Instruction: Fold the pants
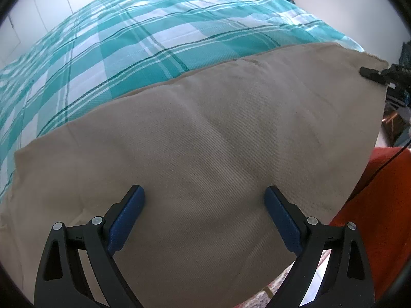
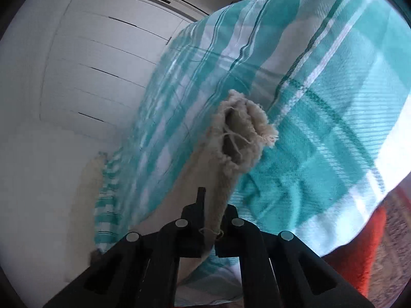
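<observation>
Home bedroom, plaid bedspread, white wardrobe doors

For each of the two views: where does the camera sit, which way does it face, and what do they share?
Left wrist: on the left gripper, facing steeply down at flat beige twill pants; open blue-padded fingers show.
Right wrist: on the right gripper, facing along the bed; black fingers shut on the pants' frayed hem.
Shared: the pants, the teal-and-white plaid bedspread, and the right gripper's tip at the left view's edge.

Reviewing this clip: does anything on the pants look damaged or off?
Yes. The leg hem of the beige pants clamped in the right gripper is frayed, with loose threads hanging from its raw edge. Otherwise the fabric lies fairly smooth.
</observation>
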Available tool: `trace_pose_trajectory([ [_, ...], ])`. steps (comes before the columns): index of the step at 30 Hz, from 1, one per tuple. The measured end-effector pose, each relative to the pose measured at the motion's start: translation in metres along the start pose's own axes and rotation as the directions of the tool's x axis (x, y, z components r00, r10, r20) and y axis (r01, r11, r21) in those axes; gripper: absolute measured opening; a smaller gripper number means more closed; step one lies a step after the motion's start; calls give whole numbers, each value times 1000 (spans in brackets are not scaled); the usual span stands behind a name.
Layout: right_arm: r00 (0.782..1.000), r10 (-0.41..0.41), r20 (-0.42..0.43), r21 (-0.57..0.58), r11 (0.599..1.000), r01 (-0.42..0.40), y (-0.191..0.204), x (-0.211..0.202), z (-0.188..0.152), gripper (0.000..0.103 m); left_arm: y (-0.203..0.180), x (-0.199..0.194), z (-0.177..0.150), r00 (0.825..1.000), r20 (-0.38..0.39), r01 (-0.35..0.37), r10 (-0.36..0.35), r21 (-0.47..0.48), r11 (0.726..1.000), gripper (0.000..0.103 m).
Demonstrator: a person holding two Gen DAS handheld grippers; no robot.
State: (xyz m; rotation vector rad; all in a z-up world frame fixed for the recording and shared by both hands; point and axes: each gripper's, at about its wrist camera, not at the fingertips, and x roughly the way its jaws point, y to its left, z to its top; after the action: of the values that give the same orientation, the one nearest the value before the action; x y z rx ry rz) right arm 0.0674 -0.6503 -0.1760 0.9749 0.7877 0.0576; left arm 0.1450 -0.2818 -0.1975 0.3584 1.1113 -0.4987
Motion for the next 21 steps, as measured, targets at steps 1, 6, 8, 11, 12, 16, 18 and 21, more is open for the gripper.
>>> trace_pose_trajectory([
  [1, 999, -37, -10, -16, 999, 37, 3, 4, -1, 6, -1, 1, 0, 1000, 0, -6, 6, 1, 1000, 96],
  [6, 991, -111, -68, -34, 993, 109, 9, 21, 2, 10, 6, -7, 3, 1000, -20, 23, -24, -29, 999, 96],
  [8, 994, -103, -29, -39, 994, 102, 12, 14, 3, 6, 18, -22, 1, 998, -17, 62, -64, -71, 996, 96],
  [11, 994, -101, 32, -48, 994, 103, 27, -2, -3, 6, 49, -46, -12, 996, 16, 89, -87, -133, 987, 96],
  [12, 995, -89, 48, -59, 994, 92, 36, -7, -4, 6, 61, -53, -17, 996, 25, 90, -87, -154, 984, 96],
  [16, 997, -30, 75, -196, 980, 44, 106, -29, -9, 6, 120, -76, -46, 997, 48, 73, -62, -277, 958, 96],
  [18, 998, 5, 69, -286, 958, 15, 156, -32, -15, 6, 156, -89, -63, 997, 66, 66, -45, -360, 931, 96],
  [21, 997, 61, 37, -423, 905, -40, 236, -25, -33, 6, 204, -110, -91, 994, 107, 56, -5, -477, 877, 96],
])
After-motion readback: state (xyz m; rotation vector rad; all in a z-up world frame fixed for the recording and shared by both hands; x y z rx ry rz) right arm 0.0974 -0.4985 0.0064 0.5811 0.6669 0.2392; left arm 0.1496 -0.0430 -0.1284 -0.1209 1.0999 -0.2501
